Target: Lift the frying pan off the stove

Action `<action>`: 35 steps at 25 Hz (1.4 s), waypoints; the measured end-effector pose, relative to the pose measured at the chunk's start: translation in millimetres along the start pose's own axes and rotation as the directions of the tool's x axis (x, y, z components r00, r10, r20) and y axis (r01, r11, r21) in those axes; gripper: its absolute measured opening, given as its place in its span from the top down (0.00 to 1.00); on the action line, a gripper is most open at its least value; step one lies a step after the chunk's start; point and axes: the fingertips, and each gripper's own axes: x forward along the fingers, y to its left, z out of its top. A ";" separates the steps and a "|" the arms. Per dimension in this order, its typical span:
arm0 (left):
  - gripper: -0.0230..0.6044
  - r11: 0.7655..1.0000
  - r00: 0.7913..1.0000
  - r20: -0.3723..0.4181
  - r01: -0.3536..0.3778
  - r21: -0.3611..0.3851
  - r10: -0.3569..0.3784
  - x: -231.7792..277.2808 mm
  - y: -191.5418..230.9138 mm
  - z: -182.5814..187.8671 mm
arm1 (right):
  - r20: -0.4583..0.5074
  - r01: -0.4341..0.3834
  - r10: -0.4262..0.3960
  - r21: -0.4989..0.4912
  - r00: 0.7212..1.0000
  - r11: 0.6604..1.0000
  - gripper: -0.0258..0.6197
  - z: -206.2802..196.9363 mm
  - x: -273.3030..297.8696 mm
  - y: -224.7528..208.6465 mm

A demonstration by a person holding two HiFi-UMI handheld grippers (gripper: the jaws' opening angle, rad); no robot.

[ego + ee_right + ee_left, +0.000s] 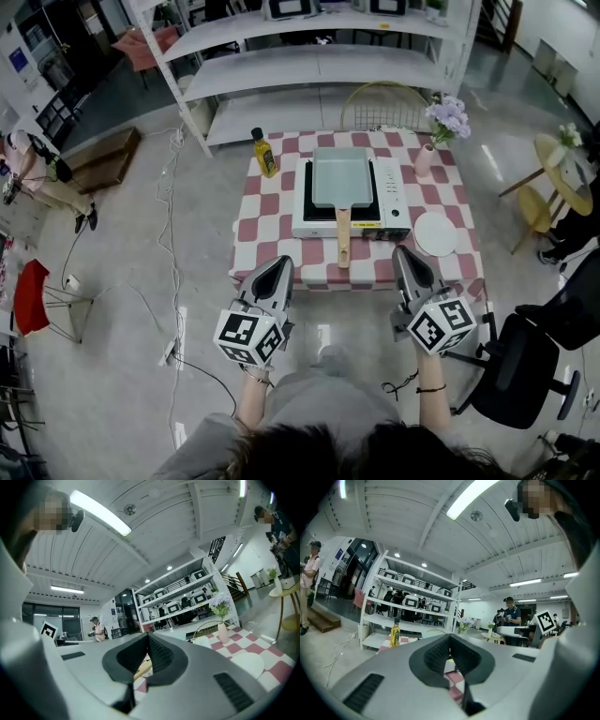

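A rectangular grey-green frying pan (342, 180) sits on a white portable stove (389, 202) in the middle of the checked table (267, 216). Its wooden handle (344, 239) points toward me, and a strip of the handle (140, 669) shows past the right jaws. My left gripper (280, 269) hangs at the table's near edge, left of the handle, jaws shut and empty. My right gripper (407, 256) hangs to the handle's right, also shut with nothing in it. Both are apart from the pan.
A yellow oil bottle (263, 153) stands at the table's back left, also in the left gripper view (395, 635). A white plate (436, 232) lies right of the stove, and a pink vase with flowers (425, 157) stands behind it. White shelving (319, 66) rises beyond; a black chair (525, 366) is at my right.
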 end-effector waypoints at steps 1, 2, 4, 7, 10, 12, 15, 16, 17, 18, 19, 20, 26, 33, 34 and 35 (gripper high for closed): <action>0.92 1.000 1.000 -0.001 0.004 -0.001 -0.004 3.6 1.9 -0.3 | -0.001 0.002 -0.002 0.001 1.000 1.000 0.93 -0.4 3.4 -1.6; 0.92 1.000 1.000 -0.003 0.008 -0.002 -0.008 7.0 3.5 -0.5 | -0.002 0.004 -0.004 0.002 1.000 1.000 0.93 -0.7 6.6 -3.4; 0.92 1.000 1.000 -0.005 0.016 -0.002 -0.016 13.5 6.7 -0.6 | -0.002 0.009 -0.009 0.004 1.000 1.000 0.93 -0.5 12.9 -7.1; 0.92 1.000 1.000 -0.014 0.026 -0.004 -0.026 21.0 13.0 -1.1 | -0.005 0.020 -0.020 0.012 1.000 1.000 0.93 -2.1 22.0 -11.0; 0.92 0.999 0.999 -0.020 0.037 -0.008 -0.037 26.9 19.4 -1.8 | -0.008 0.025 -0.025 0.026 1.000 0.999 0.93 -4.1 30.9 -12.3; 0.92 0.999 0.999 -0.025 0.046 -0.008 -0.046 30.6 22.7 -2.1 | -0.006 0.025 -0.025 0.032 1.000 0.999 0.93 -4.6 36.9 -11.4; 0.92 0.998 0.997 -0.042 0.059 -0.014 -0.060 34.8 25.9 -7.5 | -0.010 0.024 -0.024 0.038 1.000 0.999 0.93 -10.4 43.2 -9.7; 0.92 0.998 0.997 -0.048 0.063 -0.018 -0.064 36.3 26.3 -10.1 | -0.015 0.023 -0.023 0.038 1.000 0.999 0.93 -12.8 45.0 -9.7; 0.92 0.997 0.996 -0.055 0.067 -0.023 -0.068 37.7 26.3 -12.6 | -0.020 0.022 -0.021 0.038 1.000 0.999 0.93 -15.1 46.9 -9.9; 0.92 0.997 0.995 -0.061 0.072 -0.029 -0.073 39.0 26.1 -14.9 | -0.026 0.021 -0.020 0.039 0.999 0.999 0.93 -17.3 48.8 -10.3; 0.92 0.997 0.995 -0.066 0.076 -0.033 -0.078 40.2 26.0 -16.7 | -0.031 0.021 -0.020 0.043 0.999 0.999 0.93 -19.1 50.8 -10.9; 0.92 0.996 0.994 -0.072 0.080 -0.036 -0.082 41.3 25.8 -18.2 | -0.036 0.021 -0.020 0.048 0.999 0.999 0.93 -20.7 52.8 -11.5; 0.92 0.995 0.990 -0.107 0.086 -0.060 -0.092 43.2 25.7 -27.1 | -0.059 0.019 -0.015 0.074 0.998 0.997 0.93 -27.0 61.1 -13.4; 0.92 0.992 0.985 -0.153 0.067 -0.103 -0.083 51.8 26.8 -39.1 | -0.097 0.014 -0.004 0.103 0.995 0.995 0.93 -34.5 69.4 -24.1; 0.92 0.992 0.984 -0.160 0.064 -0.109 -0.081 54.9 27.0 -41.2 | -0.105 0.010 0.001 0.106 0.994 0.994 0.93 -35.3 72.4 -27.0; 0.92 0.991 0.983 -0.167 0.061 -0.117 -0.080 58.3 27.1 -43.0 | -0.117 0.007 0.006 0.110 0.993 0.994 0.93 -36.9 76.1 -30.4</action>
